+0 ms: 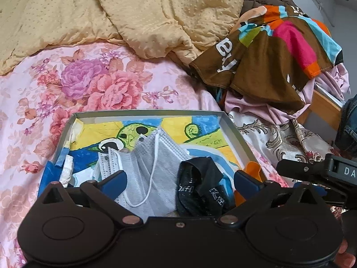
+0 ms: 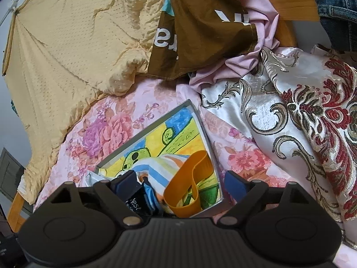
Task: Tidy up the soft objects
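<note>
Both grippers hover over a shallow box (image 1: pixel 232 129) that sits on the bed (image 1: pixel 44 93), and both have their fingers spread and released, grasping nothing. The left gripper (image 1: pixel 179 178) straddles a grey mask (image 1: pixel 145 167) and a black cloth (image 1: pixel 200 185), both already lying inside the box; the right gripper (image 2: pixel 181 184) stands over the box's near corner, above an orange band (image 2: pixel 189 187) and a striped cloth (image 2: pixel 156 167). This looks like the packing stage, so the careful move is probably to tuck each limp piece flat and wholly inside the rim: pinch a bunched fold rather than a single layer, and keep clear of the mask's white ear loop (image 1: pixel 151 178), which could snag a fingertip. The mask is pleated, thin and papery; the black cloth is crumpled, with white print. The band is smooth, glossy and rubbery, standing in a springy loop that may pop out over the low wall. The box is stiff card with a bright painted drawing on its floor. Beyond it lie a dimpled yellow quilt (image 1: pixel 111 17) and a heap of printed clothes (image 1: pixel 267 51), likely still to be sorted.
</note>
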### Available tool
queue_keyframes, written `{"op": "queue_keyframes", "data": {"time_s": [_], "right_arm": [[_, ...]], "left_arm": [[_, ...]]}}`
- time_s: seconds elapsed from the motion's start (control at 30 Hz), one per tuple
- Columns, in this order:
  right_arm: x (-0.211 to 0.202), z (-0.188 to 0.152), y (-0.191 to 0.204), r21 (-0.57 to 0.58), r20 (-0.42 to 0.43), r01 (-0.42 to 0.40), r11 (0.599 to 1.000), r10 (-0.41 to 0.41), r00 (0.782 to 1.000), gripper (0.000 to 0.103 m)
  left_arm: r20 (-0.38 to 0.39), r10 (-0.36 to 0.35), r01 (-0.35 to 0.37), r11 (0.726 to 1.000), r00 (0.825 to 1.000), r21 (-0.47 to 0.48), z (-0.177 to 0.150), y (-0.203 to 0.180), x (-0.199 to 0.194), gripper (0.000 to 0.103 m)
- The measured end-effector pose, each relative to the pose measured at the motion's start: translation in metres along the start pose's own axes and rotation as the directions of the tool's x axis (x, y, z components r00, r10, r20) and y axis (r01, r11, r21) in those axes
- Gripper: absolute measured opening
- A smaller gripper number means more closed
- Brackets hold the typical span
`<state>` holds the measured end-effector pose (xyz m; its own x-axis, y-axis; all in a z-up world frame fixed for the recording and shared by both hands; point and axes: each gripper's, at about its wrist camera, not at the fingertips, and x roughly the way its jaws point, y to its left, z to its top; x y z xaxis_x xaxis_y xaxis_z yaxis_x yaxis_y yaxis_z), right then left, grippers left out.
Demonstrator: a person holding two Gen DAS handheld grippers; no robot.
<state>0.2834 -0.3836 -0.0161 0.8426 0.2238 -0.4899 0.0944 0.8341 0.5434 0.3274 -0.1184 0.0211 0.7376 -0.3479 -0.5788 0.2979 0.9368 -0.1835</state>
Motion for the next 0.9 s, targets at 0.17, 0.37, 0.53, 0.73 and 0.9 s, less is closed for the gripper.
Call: {"op": "queue_keyframes", "data": {"time_s": [0.17, 0.37, 0.53, 0.73, 0.9], "right_arm": [[-0.001, -0.002, 0.003, -0.018, 0.006, 0.009, 1.0, -0.009, 1.0, 0.095], [-0.005, -0.003, 0.009, -0.046, 0.014, 0.012, 0.999, -0.011, 1.0, 0.097], [-0.006, -0.004, 0.014, -0.063, 0.012, 0.005, 0.998, -0.005, 1.0, 0.099], [-0.008, -0.008, 0.021, -0.084, 0.01, 0.008, 0.996, -0.007, 1.0, 0.103], [-0.012, -0.014, 0.031, -0.132, 0.012, 0.01, 0.991, -0.008, 1.0, 0.103]], "left_arm": [[0.01, 0.022, -0.022, 1.0, 1.0, -0.021, -0.001, 0.006, -0.004, 0.102], [0.019, 0.037, -0.037, 0.999, 0.999, -0.028, -0.002, 0.01, -0.013, 0.102], [0.021, 0.043, -0.042, 0.998, 0.999, -0.041, 0.0, 0.015, -0.022, 0.102], [0.024, 0.052, -0.051, 0.998, 0.998, -0.046, -0.001, 0.021, -0.031, 0.102], [0.028, 0.058, -0.057, 0.997, 0.998, -0.055, -0.004, 0.025, -0.039, 0.102]]}}
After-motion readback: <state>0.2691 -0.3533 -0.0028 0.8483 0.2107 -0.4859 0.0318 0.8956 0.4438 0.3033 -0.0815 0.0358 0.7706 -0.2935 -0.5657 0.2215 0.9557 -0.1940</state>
